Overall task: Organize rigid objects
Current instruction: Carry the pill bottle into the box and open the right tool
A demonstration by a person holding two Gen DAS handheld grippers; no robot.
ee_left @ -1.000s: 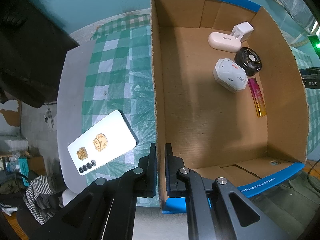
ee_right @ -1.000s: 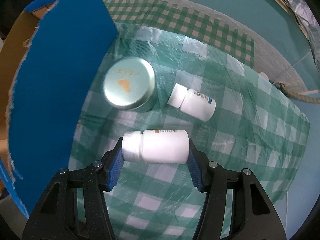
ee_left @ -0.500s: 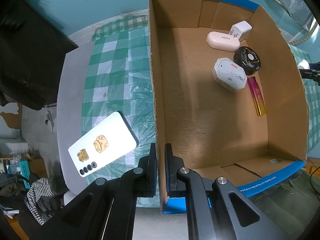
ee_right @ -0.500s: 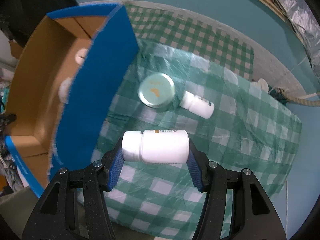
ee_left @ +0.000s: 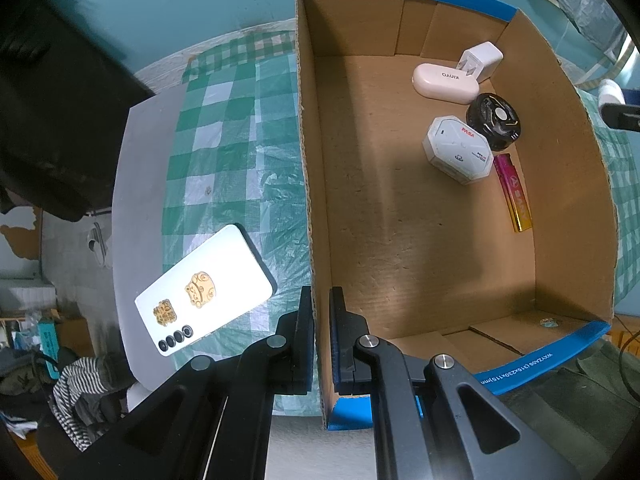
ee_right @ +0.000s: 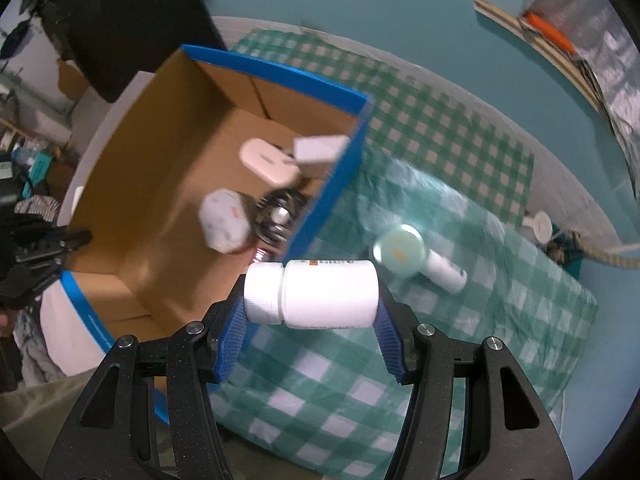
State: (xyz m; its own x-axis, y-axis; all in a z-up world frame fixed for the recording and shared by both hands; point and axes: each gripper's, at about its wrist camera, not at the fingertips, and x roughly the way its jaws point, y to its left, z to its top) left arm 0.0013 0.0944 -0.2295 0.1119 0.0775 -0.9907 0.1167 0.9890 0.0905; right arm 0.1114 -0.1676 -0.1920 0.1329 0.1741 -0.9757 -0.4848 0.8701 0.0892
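**Bottle aloft beside the box, wall clamped**

Risk first: white plastic pill bottle [ee_right: 316, 294] gripped end to end, cap against one pad and base against the other, lying crosswise between the blue pads of the right claw [ee_right: 310, 312]. Smooth, hard ends; likely to pivot or squirt out under a tilt or a jolt. Hanging at the box's 3 o'clock wall, just outside the blue rim; could clip that rim on a low crossing and be knocked loose. A drop from height could land on the things already at the box's 1 o'clock corner.

Left claw [ee_left: 320, 340] pressed together on the near wall of the open brown cardboard box with blue edges [ee_left: 310, 184], steadying it; a slip there would let the box slide.

Bottle itself: squat cylinder, ribbed white screw cap, printed label mostly turned away.

Left on the green-and-white checked surface [ee_right: 460, 148]: round pale-green tin [ee_right: 400, 250] touching a second white bottle [ee_right: 444, 270], at 2 o'clock from the held one.
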